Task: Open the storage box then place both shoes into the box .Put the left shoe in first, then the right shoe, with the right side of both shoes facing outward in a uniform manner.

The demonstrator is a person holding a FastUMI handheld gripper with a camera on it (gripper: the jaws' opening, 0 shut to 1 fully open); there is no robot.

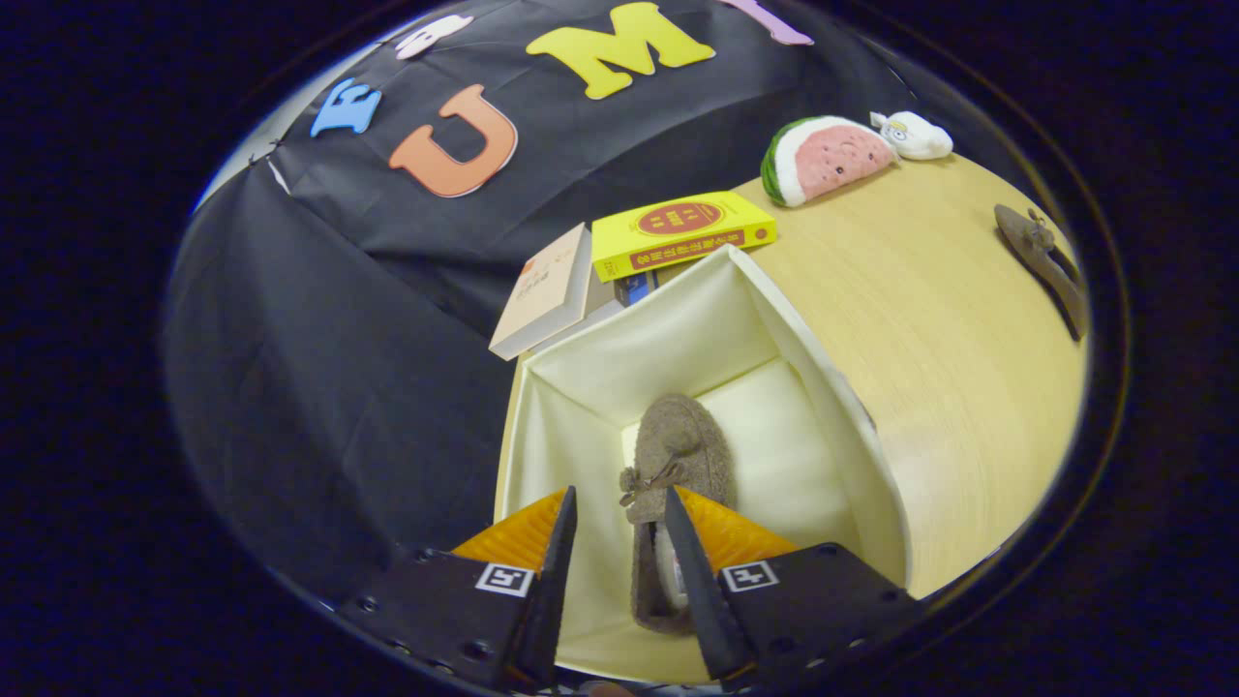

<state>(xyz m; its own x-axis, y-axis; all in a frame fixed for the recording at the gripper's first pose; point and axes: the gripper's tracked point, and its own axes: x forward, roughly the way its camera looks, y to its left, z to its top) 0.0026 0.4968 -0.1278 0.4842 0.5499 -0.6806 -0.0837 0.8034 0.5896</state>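
Gripper view looks down along my two fingers into the open storage box (pixel 774 319), a cream fabric one with its top open, so the opening step looks done. One shoe (pixel 678 455), a brown felt slipper with a small bow, lies on the box floor, its heel end between my fingers and its toe running on just ahead of them toward the far wall. My gripper (pixel 619 523) stands parted above it; the right finger seems to overlap the shoe's rim, the left finger stands clear, so I am not clamped on it, though I cannot tell whether I am touching it at all. By my reckoning this is the first shoe, in place or nearly so; which side faces outward I cannot tell from here. The second shoe (pixel 1043 263) waits on the wooden table (pixel 949 368), well beyond my fingers and off to their right, outside the box. It still has to be fetched and laid beside the first, turned the same way.
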